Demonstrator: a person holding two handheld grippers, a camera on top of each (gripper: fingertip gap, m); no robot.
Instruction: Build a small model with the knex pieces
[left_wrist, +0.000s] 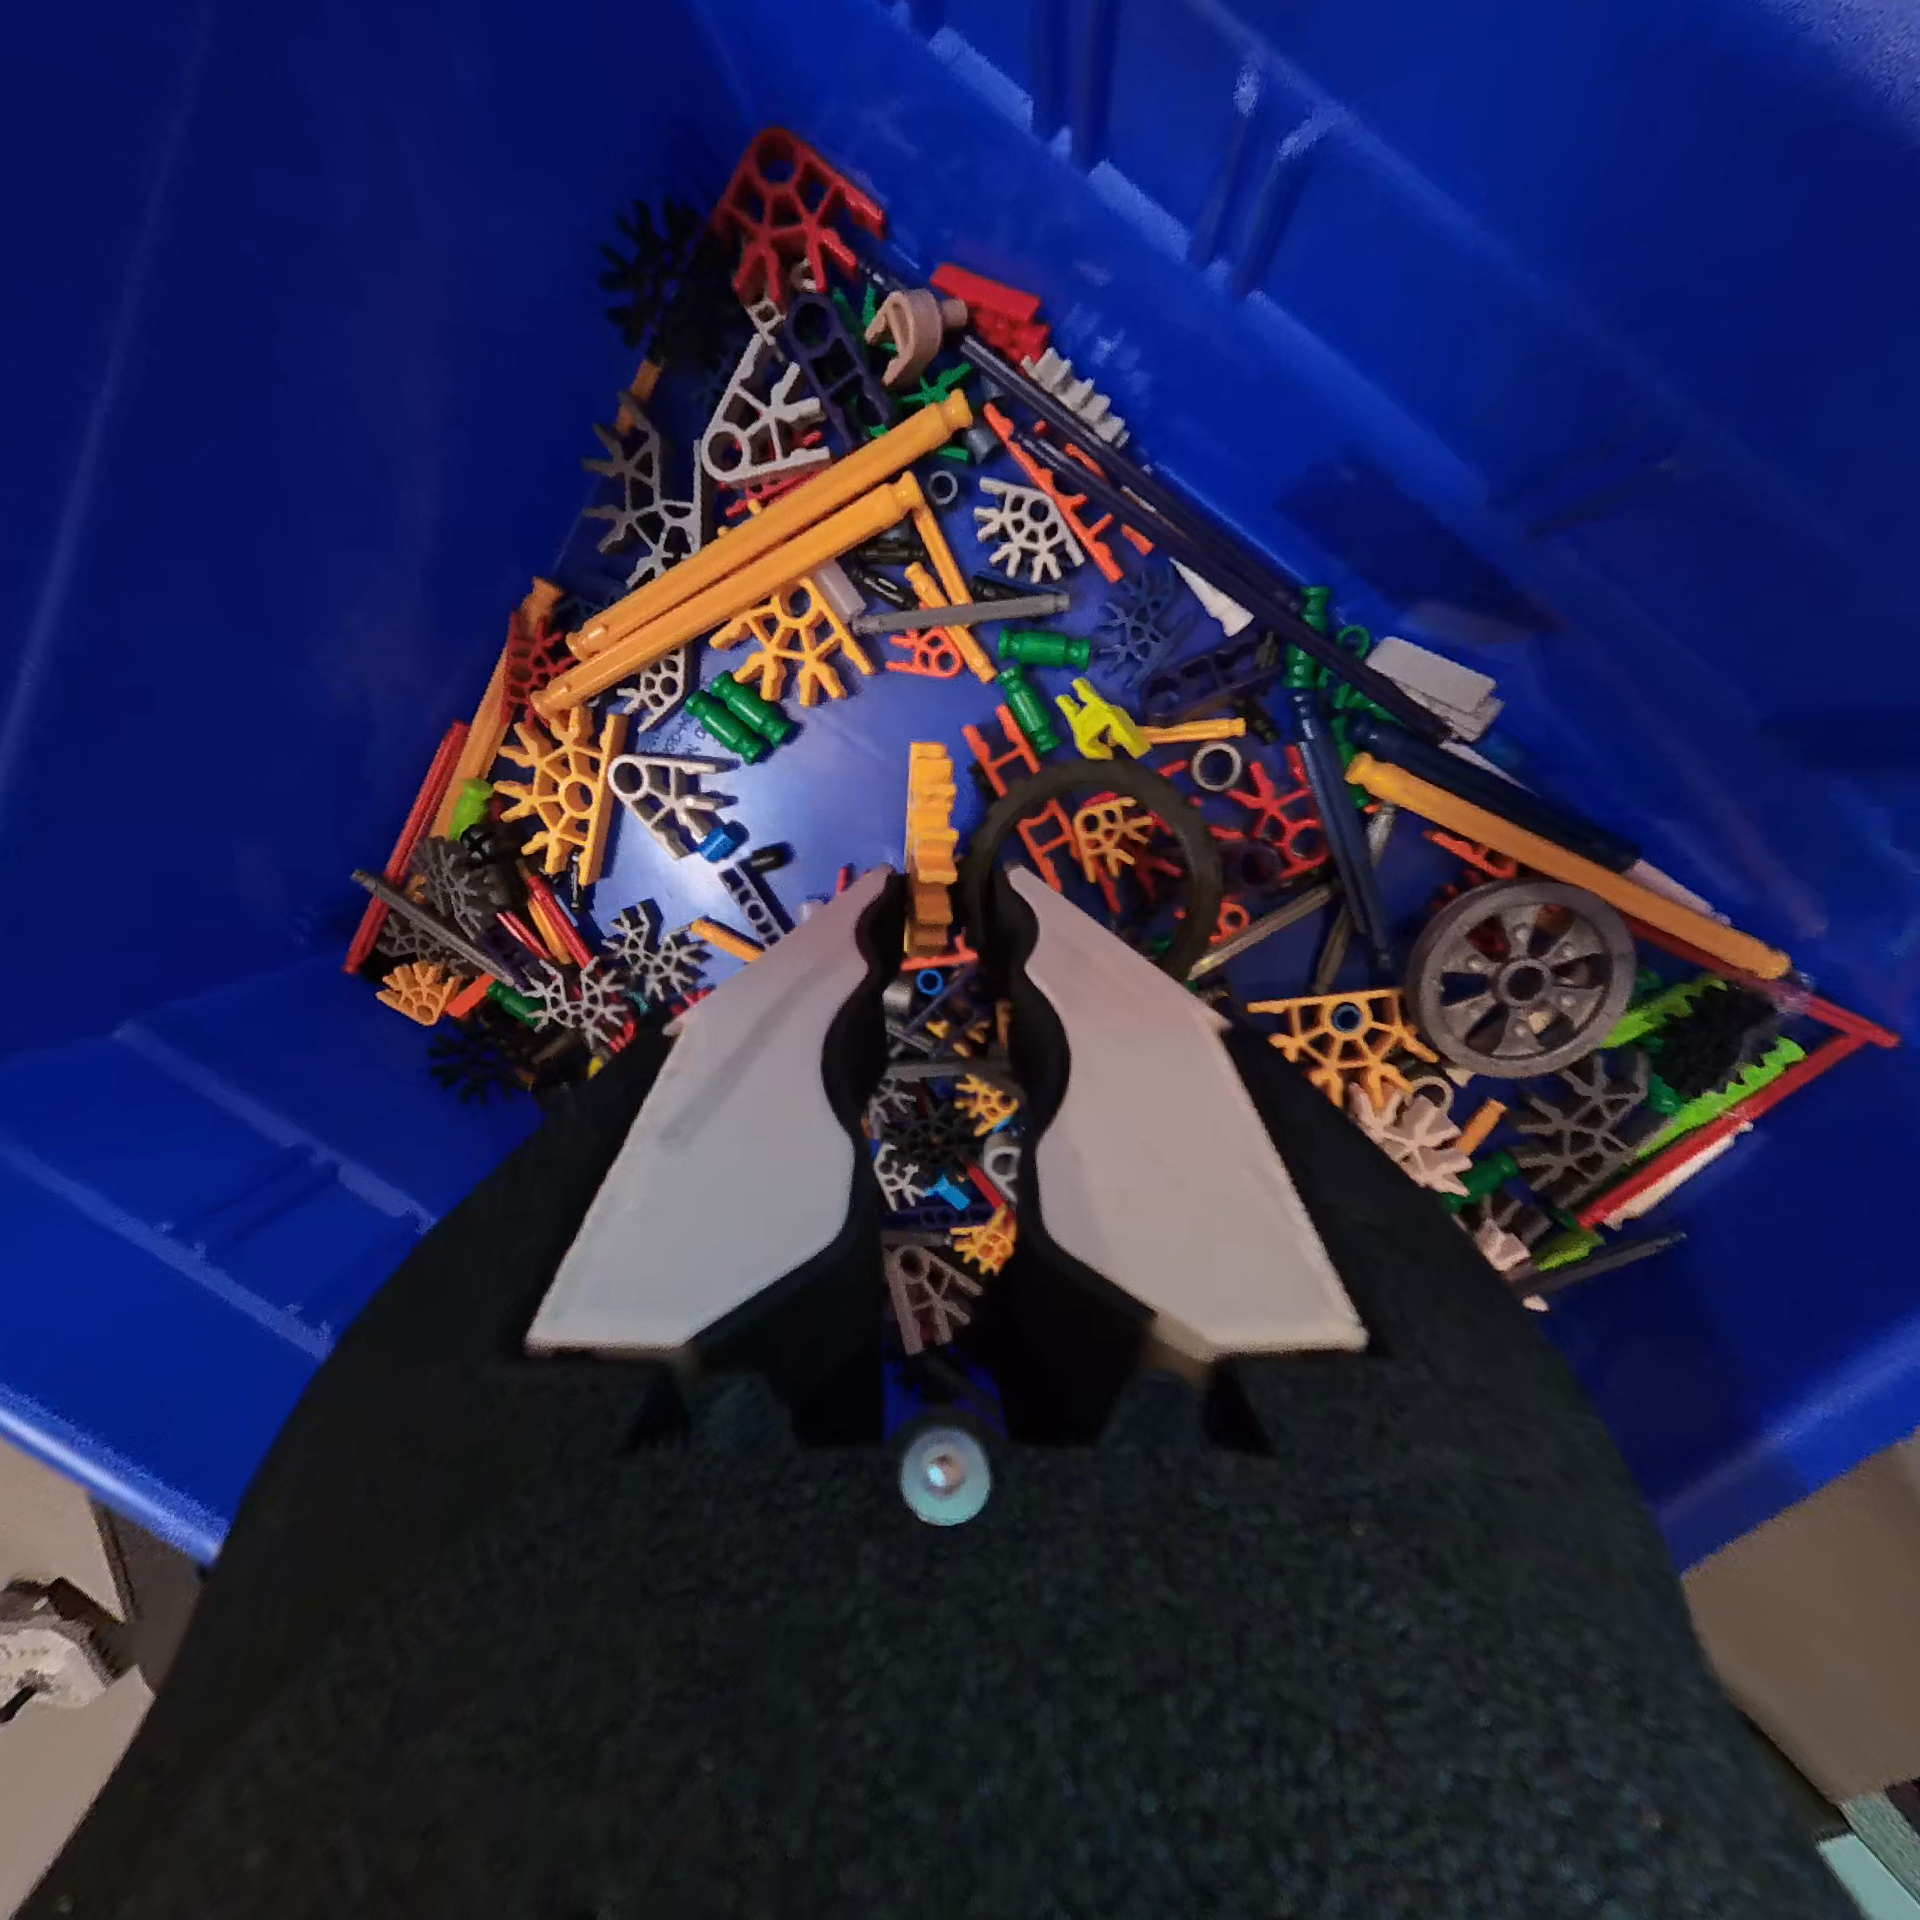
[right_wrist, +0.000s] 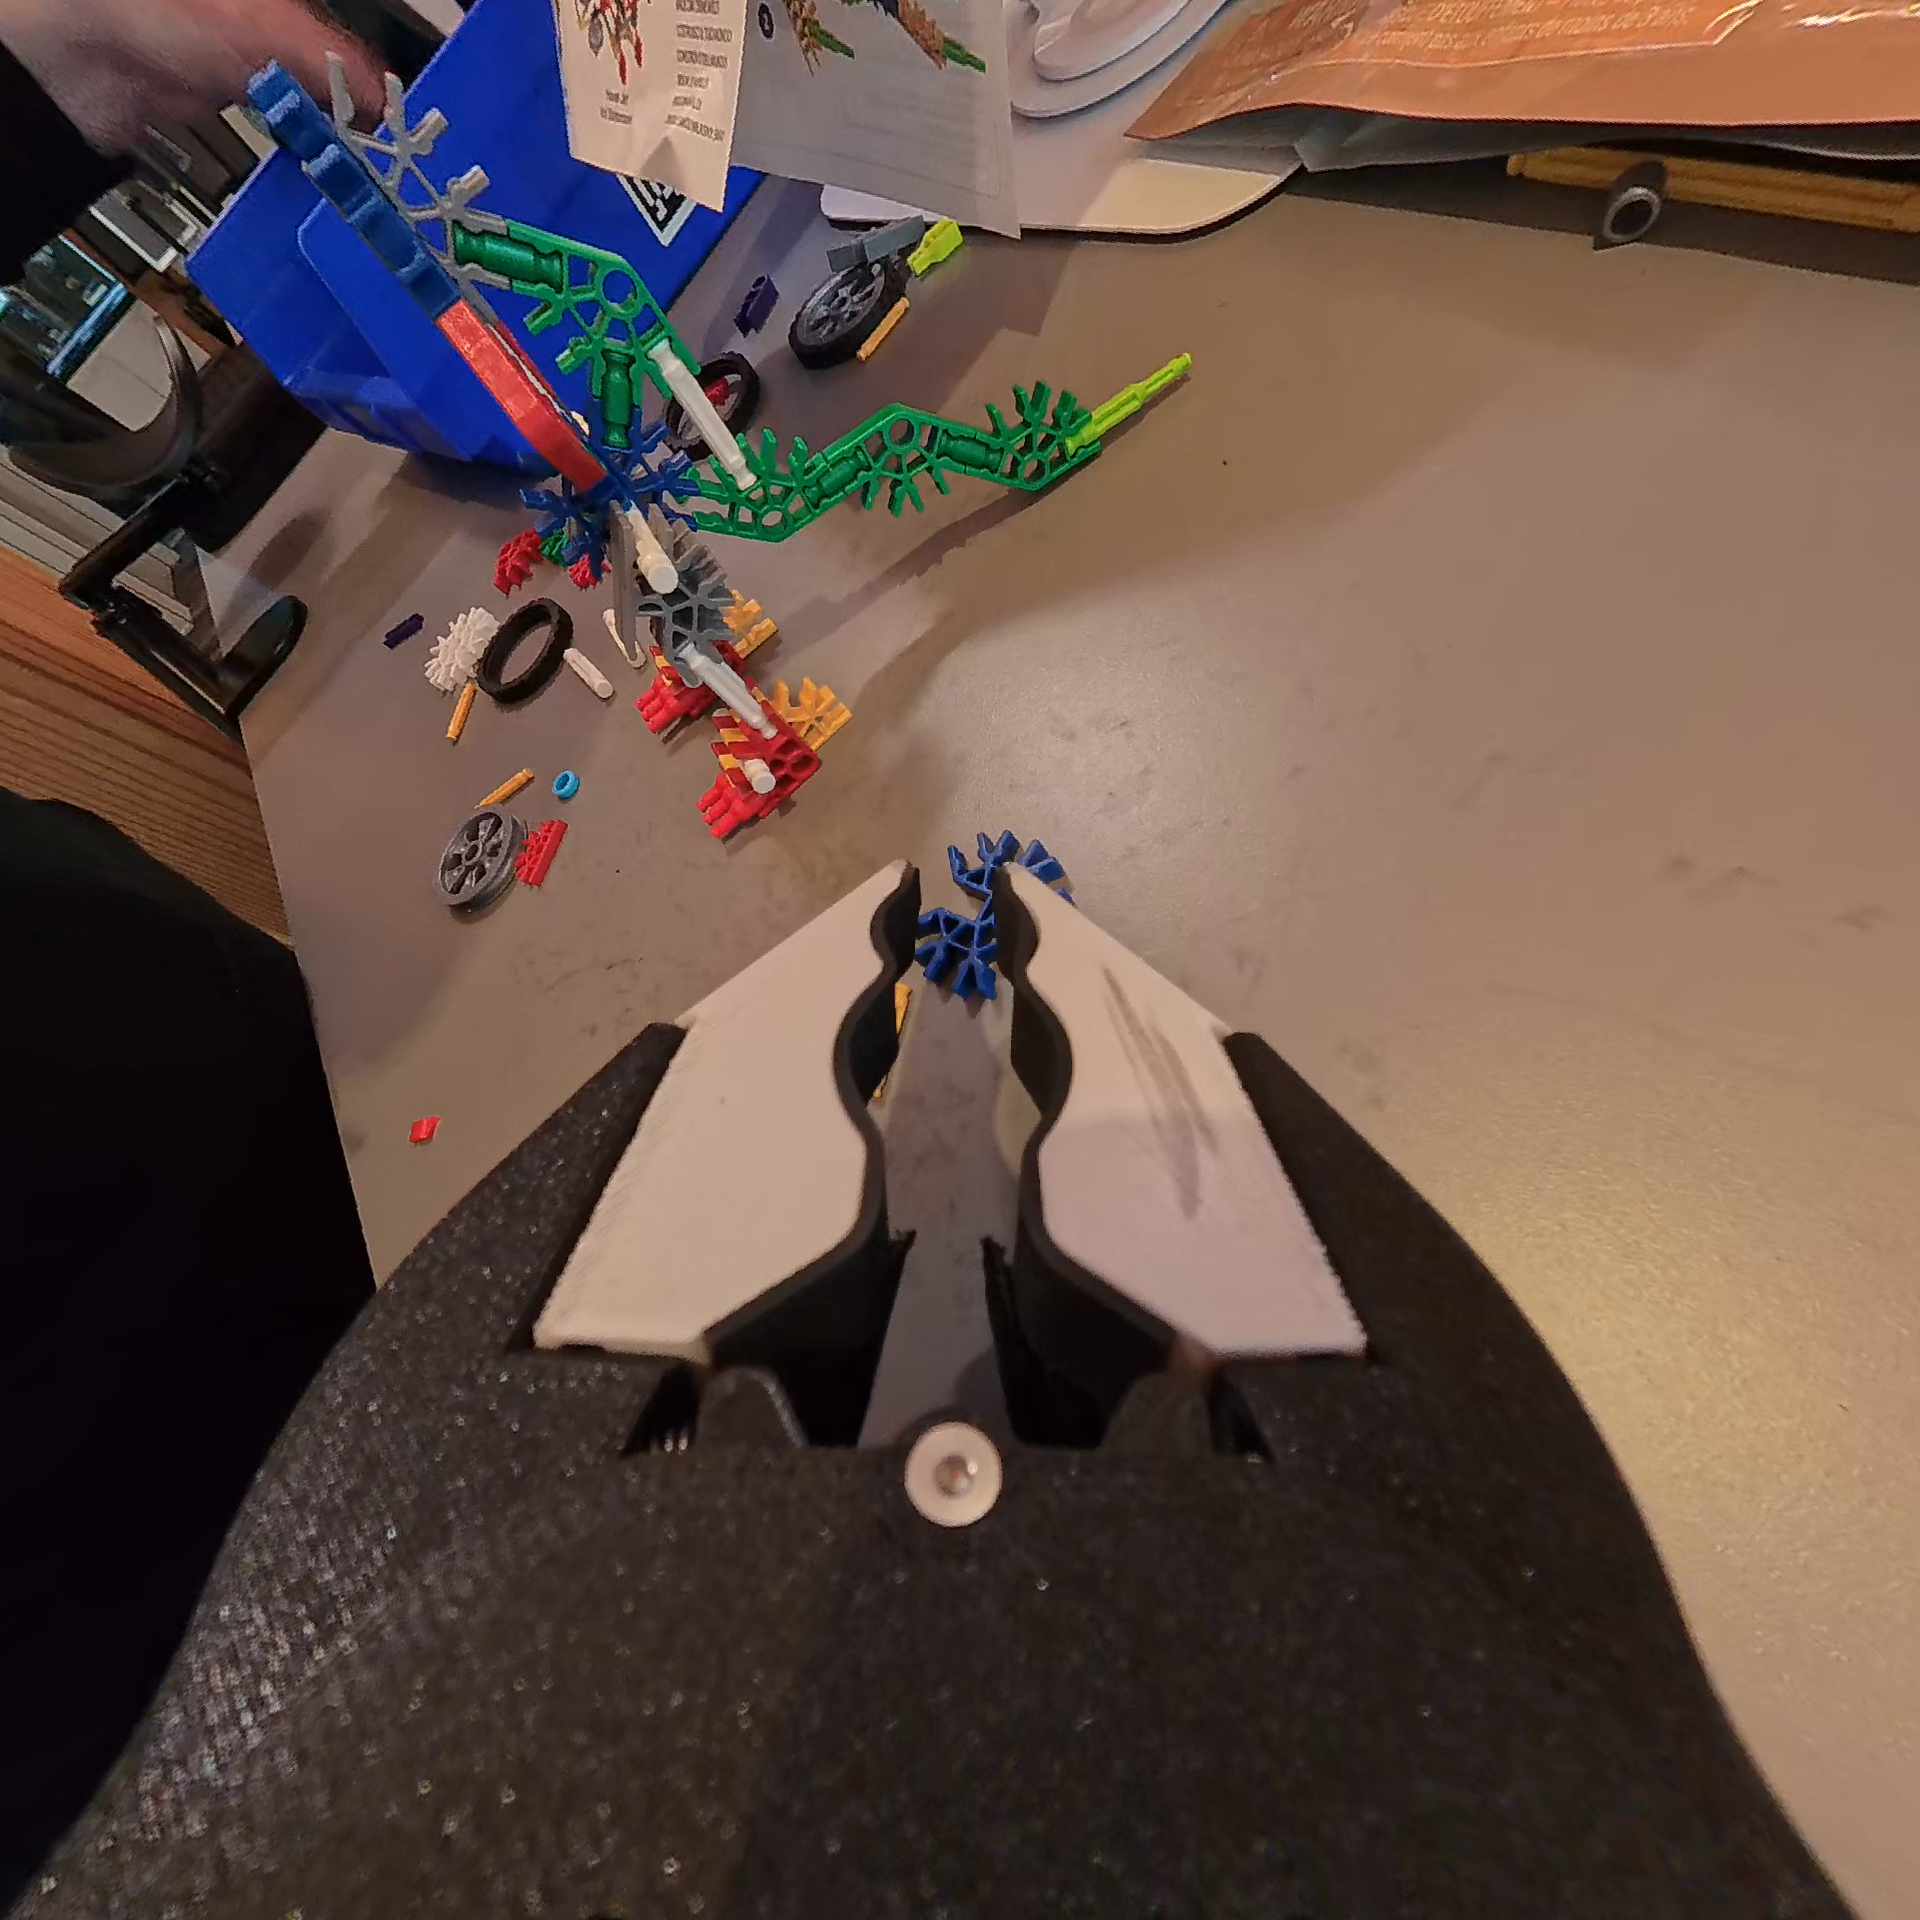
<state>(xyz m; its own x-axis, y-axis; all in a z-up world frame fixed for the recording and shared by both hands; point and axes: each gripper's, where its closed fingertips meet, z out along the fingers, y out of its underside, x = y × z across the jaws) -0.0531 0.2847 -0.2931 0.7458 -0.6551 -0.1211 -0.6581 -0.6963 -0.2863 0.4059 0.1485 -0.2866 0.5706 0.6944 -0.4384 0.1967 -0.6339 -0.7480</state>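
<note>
My left gripper reaches into a blue bin full of loose plastic construction pieces. Its pads are closed on an orange gear that stands edge-on between the fingertips. The rim of a black tyre ring is squeezed in beside the gear. My right gripper is over a grey table and is shut on a blue snowflake connector, which sticks out past the fingertips. A small orange piece lies on the table beneath the left finger.
A built model of green, blue, red and grey pieces lies on the table beside the blue bin. Loose wheels, a tyre and rods lie near it. Papers and a brown bag lie at the back. A grey wheel lies in the bin. There is about 50 cm between the tips of the two grippers. The grey wheel is closer to my left gripper, around 10 cm from its tips; the right tips are 40 cm off.
</note>
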